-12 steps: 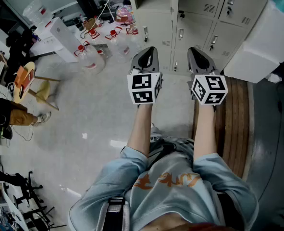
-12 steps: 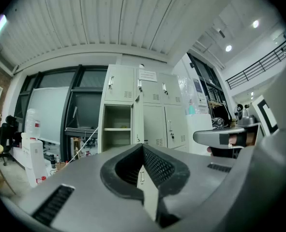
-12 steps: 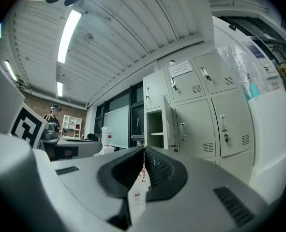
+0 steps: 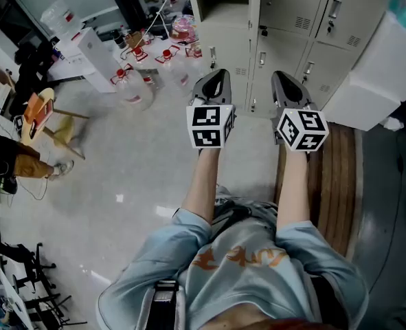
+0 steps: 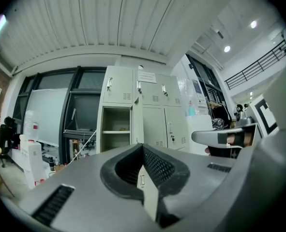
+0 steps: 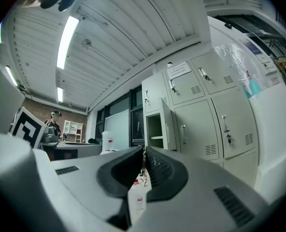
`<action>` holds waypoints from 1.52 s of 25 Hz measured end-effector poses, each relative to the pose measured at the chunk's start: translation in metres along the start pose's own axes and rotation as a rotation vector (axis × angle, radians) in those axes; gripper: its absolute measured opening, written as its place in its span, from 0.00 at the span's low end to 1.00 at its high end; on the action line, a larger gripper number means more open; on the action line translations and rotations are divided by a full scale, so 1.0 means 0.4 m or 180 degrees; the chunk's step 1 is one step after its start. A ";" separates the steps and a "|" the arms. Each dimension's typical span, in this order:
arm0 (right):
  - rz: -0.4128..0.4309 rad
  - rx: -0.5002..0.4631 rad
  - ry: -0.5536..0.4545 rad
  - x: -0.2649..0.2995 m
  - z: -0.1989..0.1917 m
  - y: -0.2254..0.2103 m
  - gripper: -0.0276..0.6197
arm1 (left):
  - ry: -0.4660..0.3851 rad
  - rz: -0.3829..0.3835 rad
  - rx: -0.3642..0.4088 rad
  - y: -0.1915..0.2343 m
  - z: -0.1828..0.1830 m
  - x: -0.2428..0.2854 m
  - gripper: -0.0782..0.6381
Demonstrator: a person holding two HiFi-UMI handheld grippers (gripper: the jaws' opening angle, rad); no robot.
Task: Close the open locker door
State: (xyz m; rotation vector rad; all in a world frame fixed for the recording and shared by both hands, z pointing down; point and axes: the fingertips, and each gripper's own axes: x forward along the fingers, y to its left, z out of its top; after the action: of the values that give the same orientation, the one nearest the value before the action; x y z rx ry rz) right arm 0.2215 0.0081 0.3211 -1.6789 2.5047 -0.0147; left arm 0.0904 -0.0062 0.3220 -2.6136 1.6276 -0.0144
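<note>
A bank of beige lockers (image 4: 285,40) stands ahead of me. One upper compartment (image 4: 220,2) is open, with a shelf inside. Its door (image 6: 168,124) is swung out towards me and appears nearly edge-on in the left gripper view (image 5: 136,124). My left gripper (image 4: 213,75) and right gripper (image 4: 284,78) are held side by side at mid-height, pointing at the lockers and well short of them. Both are shut with nothing between the jaws (image 5: 143,148) (image 6: 144,151). Neither touches the door.
Several clear water bottles with red caps (image 4: 130,84) and white boxes (image 4: 86,47) crowd the floor to the left of the lockers. A large white box (image 4: 371,74) stands at the right, with a wooden slatted platform (image 4: 333,177) below it. A stool (image 4: 38,112) is far left.
The lockers sit slightly lower in the head view, and both grippers have shifted a little to the right. Their jaws stay shut.
</note>
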 end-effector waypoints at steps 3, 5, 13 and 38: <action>0.0052 0.0000 -0.0023 0.012 0.010 0.000 0.10 | -0.0019 0.0019 0.0012 0.006 0.010 0.005 0.13; 0.0079 0.0005 -0.0044 0.021 0.018 -0.003 0.09 | -0.0035 0.0014 0.0027 0.007 0.017 0.011 0.13; 0.0215 0.0101 -0.0124 0.067 0.019 -0.013 0.10 | -0.0046 0.0096 -0.0012 0.045 0.019 0.028 0.13; 0.0242 -0.0008 -0.0001 0.390 -0.027 -0.120 0.10 | 0.0161 -0.0135 -0.0293 0.213 -0.058 0.364 0.13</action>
State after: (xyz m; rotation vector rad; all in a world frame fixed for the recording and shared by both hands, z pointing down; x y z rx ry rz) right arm 0.2061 -0.1548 0.3202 -1.5830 2.5674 -0.0043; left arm 0.0772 -0.1754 0.3366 -2.7376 1.6261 -0.0080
